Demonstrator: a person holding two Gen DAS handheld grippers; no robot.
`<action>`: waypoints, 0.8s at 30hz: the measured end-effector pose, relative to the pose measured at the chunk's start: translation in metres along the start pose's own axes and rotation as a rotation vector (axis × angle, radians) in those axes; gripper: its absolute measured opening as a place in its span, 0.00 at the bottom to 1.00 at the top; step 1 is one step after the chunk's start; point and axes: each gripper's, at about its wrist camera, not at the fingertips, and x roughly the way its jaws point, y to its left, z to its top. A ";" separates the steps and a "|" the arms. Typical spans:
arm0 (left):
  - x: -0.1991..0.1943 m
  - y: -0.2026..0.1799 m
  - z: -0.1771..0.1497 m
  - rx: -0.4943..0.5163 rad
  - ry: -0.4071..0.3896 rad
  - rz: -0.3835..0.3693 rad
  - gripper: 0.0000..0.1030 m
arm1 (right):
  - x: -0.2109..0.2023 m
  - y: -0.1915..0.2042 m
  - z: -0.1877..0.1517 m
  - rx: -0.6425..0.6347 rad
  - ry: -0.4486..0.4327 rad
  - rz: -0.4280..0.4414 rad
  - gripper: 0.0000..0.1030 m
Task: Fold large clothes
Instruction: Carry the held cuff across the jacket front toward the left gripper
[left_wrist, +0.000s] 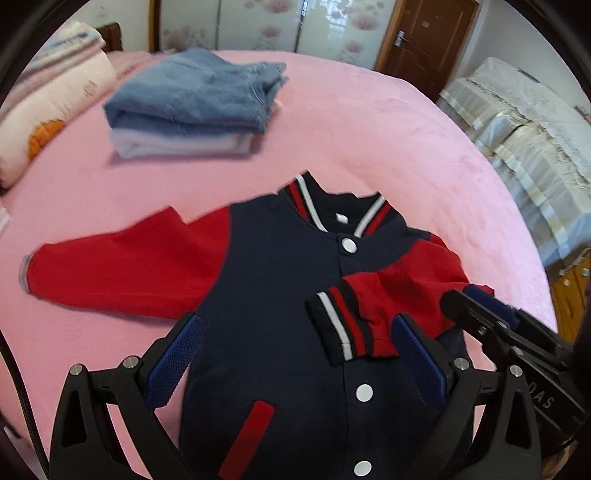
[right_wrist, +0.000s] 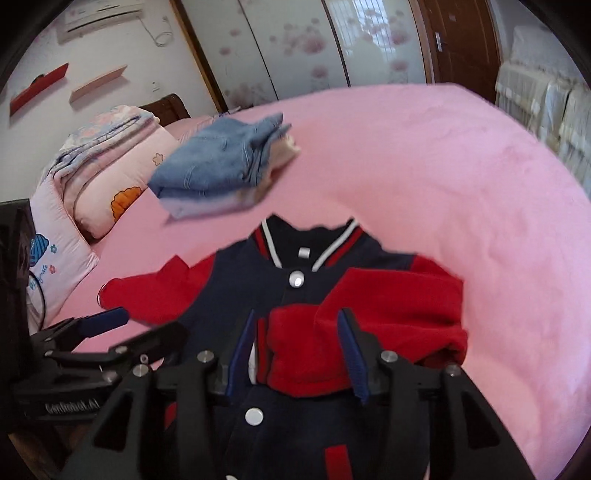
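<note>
That navy-and-red jacket is lying face up, buttoned, on the pink bed sheet right under both your grippers. One red sleeve is already folded across the chest, with its striped cuff near the button line; the other sleeve is spread flat out to the side. It looks like soft, thickish knit, so I'd guess it'll flop and bunch rather than hold a crease, and it's light enough to lift by an edge. Take the outstretched sleeve by its cuff end or the shoulder seam.

Your left gripper is wide open, holding nothing. Your right gripper is partly open over the folded sleeve, not pinching it as far as I can see. The folded denim stack sits further up the bed, well apart.
</note>
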 end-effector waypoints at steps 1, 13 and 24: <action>0.005 0.003 0.000 -0.004 0.010 -0.034 0.95 | 0.000 -0.005 -0.003 0.022 0.005 0.000 0.45; 0.087 0.008 -0.014 -0.147 0.196 -0.306 0.55 | -0.028 -0.058 -0.042 0.181 0.022 -0.065 0.45; 0.115 -0.005 -0.022 -0.205 0.213 -0.349 0.63 | -0.014 -0.069 -0.071 0.225 0.092 -0.045 0.45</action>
